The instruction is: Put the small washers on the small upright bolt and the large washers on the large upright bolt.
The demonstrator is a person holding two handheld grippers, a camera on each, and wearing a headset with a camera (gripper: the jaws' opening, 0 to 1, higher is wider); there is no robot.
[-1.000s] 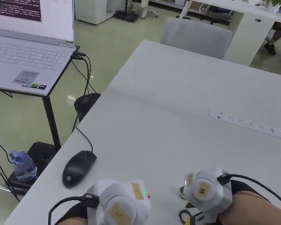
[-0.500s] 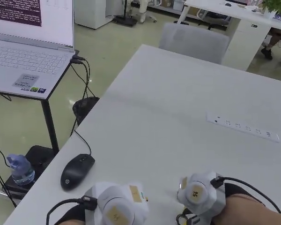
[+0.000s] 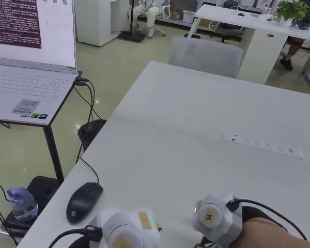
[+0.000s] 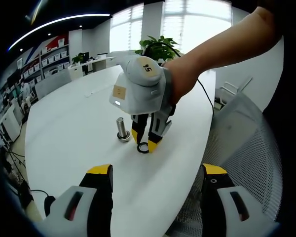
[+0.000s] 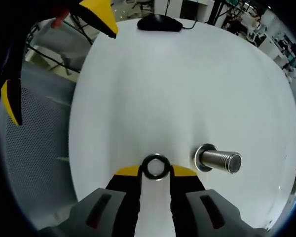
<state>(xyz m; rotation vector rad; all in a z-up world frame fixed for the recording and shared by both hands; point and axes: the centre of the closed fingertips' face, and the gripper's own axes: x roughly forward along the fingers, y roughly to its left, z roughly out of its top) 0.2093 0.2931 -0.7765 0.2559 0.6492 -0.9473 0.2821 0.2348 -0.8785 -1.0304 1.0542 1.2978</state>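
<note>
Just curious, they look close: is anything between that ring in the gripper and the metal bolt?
No. In the right gripper view, bare white table lies between the washer and the upright bolt.

On the table point(image 5: 187, 89), the upright bolt point(image 5: 218, 161) stands near the edge, and the washer point(image 5: 155, 167) sits just beside the bolt, between the tips of the right hand-held gripper point(image 5: 156, 171). The mouse point(image 5: 159, 22) lies well apart from the bolt, farther along the same table.
</note>
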